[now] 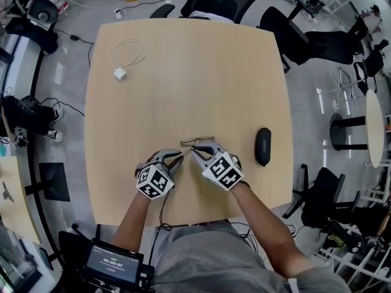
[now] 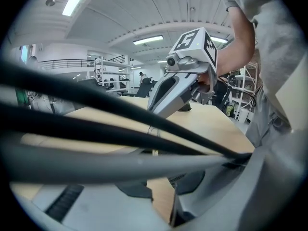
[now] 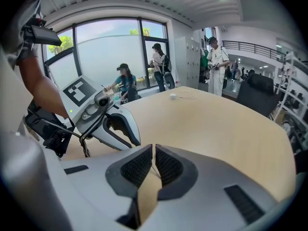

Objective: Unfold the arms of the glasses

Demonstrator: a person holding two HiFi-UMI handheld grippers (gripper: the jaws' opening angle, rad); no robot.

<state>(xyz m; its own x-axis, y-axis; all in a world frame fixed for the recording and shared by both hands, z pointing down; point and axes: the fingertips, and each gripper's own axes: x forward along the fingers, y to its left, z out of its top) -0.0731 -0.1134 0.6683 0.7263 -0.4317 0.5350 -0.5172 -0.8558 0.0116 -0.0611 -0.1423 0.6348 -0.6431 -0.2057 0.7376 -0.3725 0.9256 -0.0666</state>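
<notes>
Left gripper point(image 1: 178, 158) pad tips sit behind blurred cables point(image 2: 96, 129) (grip unreadable), right gripper point(image 3: 154, 153) pinched nearly closed on a thin wire of the glasses point(image 1: 197, 141), on the table point(image 1: 183, 72) at both tips.

**Thin wire glasses near the counter's front edge**
The glasses point(image 1: 197, 140) have a slim golden-brown metal frame and lie low on the pale wooden counter point(image 1: 183, 72), stretched left to right. A thin wire of the frame sits between the nearly closed right tongs point(image 1: 194, 151). Whether the arms are folded cannot be made out.
</notes>
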